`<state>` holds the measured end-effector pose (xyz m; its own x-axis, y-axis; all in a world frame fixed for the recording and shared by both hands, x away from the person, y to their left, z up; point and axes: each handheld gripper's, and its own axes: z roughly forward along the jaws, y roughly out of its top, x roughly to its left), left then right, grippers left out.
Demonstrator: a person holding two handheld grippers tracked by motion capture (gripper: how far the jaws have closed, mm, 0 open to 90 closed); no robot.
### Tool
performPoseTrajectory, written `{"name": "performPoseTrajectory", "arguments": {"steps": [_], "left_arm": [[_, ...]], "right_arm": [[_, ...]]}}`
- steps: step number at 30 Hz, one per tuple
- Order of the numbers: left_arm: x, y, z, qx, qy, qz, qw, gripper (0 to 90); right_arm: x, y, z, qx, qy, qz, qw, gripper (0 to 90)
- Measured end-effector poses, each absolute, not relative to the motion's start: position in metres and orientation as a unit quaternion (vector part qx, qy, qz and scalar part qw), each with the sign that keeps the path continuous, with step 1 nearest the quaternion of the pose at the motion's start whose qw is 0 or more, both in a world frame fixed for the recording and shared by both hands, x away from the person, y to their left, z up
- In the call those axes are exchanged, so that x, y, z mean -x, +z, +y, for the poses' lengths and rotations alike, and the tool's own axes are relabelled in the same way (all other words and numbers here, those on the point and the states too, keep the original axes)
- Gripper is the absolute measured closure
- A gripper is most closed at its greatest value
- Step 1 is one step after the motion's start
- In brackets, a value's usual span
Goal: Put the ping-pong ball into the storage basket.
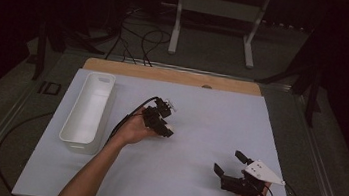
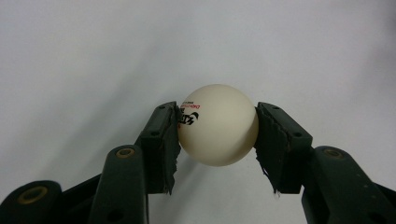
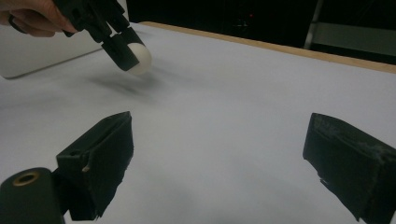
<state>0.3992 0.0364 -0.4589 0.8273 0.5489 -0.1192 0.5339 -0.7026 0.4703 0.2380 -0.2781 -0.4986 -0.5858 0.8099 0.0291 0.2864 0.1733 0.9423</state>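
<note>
We've got the left tool (image 2: 217,128) clamped on the ball (image 2: 218,125), held just above the desk (image 1: 200,121) w/ pads on opposite sides so it can't roll, prob. headed for the bin (image 1: 89,110). Right tool (image 3: 219,154) rests apart, empty, near the desk's edge.

A cream-white ball (image 2: 218,125) with black and red print, black jaws, a white tray (image 1: 88,107) on a white table (image 1: 208,132)
</note>
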Motion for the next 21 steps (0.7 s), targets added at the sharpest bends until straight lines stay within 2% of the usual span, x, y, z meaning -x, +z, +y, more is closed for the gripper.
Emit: {"name": "performPoseTrajectory", "arguments": {"steps": [21], "left_arm": [[-0.388,-0.428,0.046,-0.915,0.039,0.305,0.259,51.2]], "right_arm": [[-0.237,-0.499,-0.278,-0.382,0.518,0.722,0.254,8.0]]}}
